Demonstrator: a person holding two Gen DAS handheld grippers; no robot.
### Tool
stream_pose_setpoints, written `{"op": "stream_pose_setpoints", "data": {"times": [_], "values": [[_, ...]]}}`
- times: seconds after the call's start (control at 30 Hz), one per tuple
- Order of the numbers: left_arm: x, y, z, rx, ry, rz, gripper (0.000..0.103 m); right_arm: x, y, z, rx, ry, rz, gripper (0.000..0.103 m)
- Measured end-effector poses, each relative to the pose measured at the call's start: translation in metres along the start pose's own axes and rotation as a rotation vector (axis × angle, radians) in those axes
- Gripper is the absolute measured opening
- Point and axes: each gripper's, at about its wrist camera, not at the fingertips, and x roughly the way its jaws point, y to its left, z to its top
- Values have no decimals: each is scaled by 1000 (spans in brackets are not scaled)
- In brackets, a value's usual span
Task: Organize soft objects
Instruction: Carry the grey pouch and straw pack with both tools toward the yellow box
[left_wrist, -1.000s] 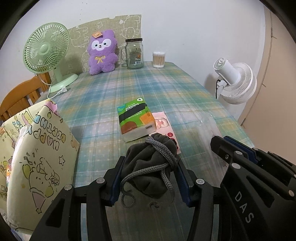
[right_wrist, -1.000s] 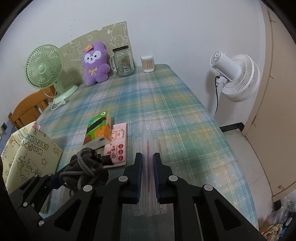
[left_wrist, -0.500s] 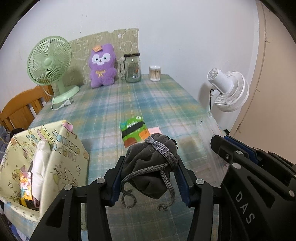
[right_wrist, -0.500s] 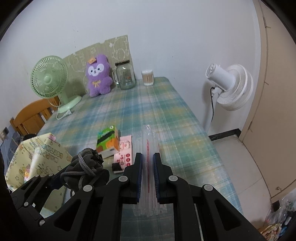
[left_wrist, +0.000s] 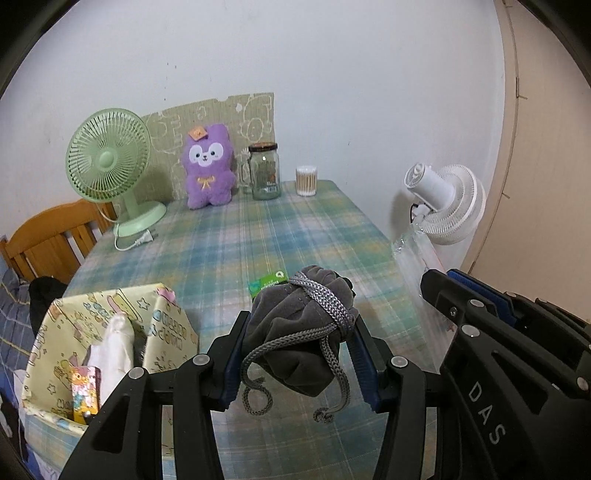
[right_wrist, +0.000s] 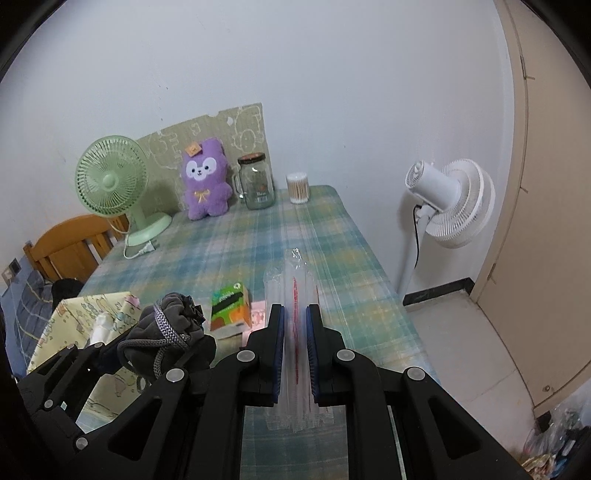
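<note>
Grey drawstring pouch (left_wrist: 301, 332) fills left claw (left_wrist: 299, 354); right claw (right_wrist: 295, 332) pinches clear bag (right_wrist: 293, 291).

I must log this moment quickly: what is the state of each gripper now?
Left gripper: closed on the grey drawstring pouch.
Right gripper: closed on the clear plastic zip bag.
</note>
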Motion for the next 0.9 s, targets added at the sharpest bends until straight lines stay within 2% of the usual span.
{"op": "stream_pose_setpoints", "data": {"times": [0.4, 0.9], "values": [[-21, 10, 9, 5, -50, -4, 53, -20, 13, 10, -9, -54, 4, 15], [-33, 48, 9, -5, -77, 3, 53, -22, 52, 14, -33, -54, 32, 15]]}}
